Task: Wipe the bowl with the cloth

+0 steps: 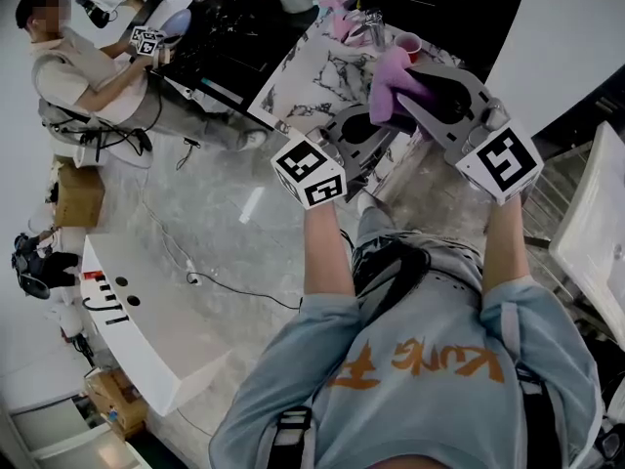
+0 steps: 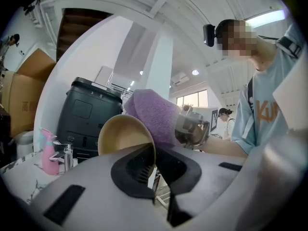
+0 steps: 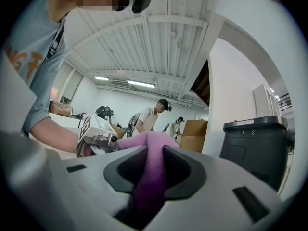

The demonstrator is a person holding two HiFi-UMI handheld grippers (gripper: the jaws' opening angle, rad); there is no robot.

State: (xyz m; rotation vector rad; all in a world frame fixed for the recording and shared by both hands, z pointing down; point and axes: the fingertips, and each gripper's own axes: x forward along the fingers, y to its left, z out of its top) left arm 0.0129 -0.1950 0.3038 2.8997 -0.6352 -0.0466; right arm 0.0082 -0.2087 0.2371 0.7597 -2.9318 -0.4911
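Note:
A tan bowl [image 2: 122, 134] is held up on edge, its rim clamped in my left gripper [image 2: 155, 170], which is shut on it. A purple cloth [image 2: 155, 115] presses against the bowl's right side and upper rim. My right gripper [image 3: 150, 163] is shut on that cloth [image 3: 147, 150], which bulges out past the jaws. In the head view both grippers meet above a marble table [image 1: 312, 71]: the left gripper [image 1: 359, 130] is lower left, the right gripper [image 1: 398, 101] is upper right with the cloth [image 1: 389, 78] at its tip. The bowl is hidden there.
A pink spray bottle [image 1: 339, 18], a pink cup [image 1: 407, 45] and chrome pieces [image 2: 67, 157] stand on the table's far part. A black bin [image 2: 86, 114] is beyond. Another person [image 1: 73, 66] stands at the far left, a white counter [image 1: 146, 330] lower left.

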